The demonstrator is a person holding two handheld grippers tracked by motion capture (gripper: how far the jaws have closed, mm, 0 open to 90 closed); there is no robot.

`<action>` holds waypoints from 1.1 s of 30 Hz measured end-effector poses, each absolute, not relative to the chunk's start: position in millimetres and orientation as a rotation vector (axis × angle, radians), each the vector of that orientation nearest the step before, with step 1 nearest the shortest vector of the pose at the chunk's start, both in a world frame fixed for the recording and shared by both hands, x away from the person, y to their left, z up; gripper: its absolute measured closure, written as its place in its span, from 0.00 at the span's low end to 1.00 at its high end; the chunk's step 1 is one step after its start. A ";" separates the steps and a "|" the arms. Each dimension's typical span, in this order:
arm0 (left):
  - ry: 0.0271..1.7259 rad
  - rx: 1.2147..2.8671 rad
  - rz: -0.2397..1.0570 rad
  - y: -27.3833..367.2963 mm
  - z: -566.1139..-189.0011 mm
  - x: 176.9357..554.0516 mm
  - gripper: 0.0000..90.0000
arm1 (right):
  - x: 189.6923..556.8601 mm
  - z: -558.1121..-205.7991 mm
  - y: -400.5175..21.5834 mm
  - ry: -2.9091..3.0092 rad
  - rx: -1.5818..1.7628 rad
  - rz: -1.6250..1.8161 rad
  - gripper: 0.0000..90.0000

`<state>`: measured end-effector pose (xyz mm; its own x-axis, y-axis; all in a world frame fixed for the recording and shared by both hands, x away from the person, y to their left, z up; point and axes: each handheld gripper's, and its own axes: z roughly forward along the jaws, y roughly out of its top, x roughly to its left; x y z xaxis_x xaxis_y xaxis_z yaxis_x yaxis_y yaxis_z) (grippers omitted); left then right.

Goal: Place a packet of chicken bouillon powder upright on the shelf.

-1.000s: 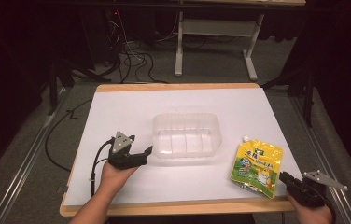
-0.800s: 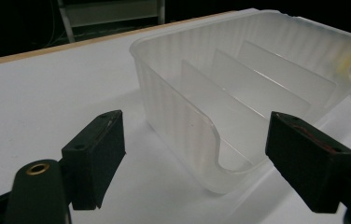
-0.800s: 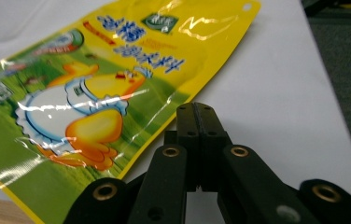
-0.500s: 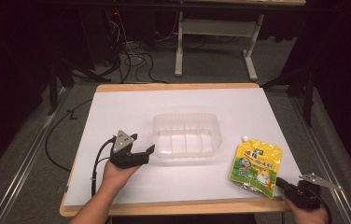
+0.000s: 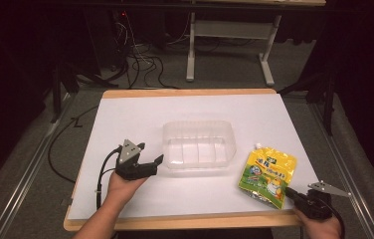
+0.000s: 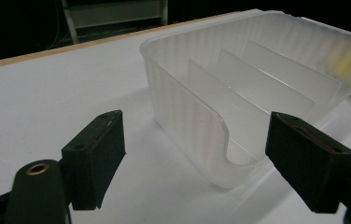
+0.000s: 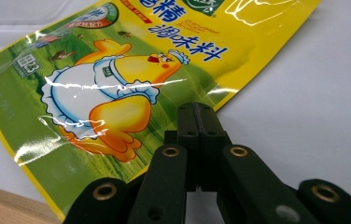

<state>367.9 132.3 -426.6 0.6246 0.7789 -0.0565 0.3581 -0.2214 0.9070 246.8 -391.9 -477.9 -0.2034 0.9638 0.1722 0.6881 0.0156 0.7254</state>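
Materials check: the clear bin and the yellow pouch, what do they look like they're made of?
Bin: looks like frosted translucent plastic, semi-matte; the table shows through its walls and dividers. Yellow pouch: likely flexible laminated plastic film, glossy; glare streaks and wrinkles cross its print.

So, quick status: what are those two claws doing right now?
Left gripper open at the clear container. Right gripper shut on the yellow pouch edge. Nothing in the way.
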 end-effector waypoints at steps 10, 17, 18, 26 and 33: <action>0.926 1.831 0.503 135.5 -428.3 368.1 0.23 | 252.0 -477.2 -380.0 1.990 1.639 1.008 1.00; 0.935 1.830 0.492 136.5 -429.6 370.6 0.23 | 253.8 -477.1 -375.2 2.011 1.624 1.012 1.00; 0.936 1.830 0.492 136.6 -429.6 370.7 0.23 | 254.7 -477.4 -374.8 2.023 1.602 1.014 1.00; 0.933 1.831 0.487 138.7 -429.7 370.3 0.24 | 254.6 -470.0 -375.1 2.006 1.568 1.026 0.97; 0.947 1.842 0.487 148.2 -431.3 367.9 0.26 | 261.8 -458.3 -374.4 1.937 1.545 1.073 0.86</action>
<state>367.9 148.2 -431.3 0.6174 0.7831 -0.0752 0.3944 -0.2254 0.8908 261.8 -374.4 -458.3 -0.2805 0.9516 0.1260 0.6116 0.0760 0.7875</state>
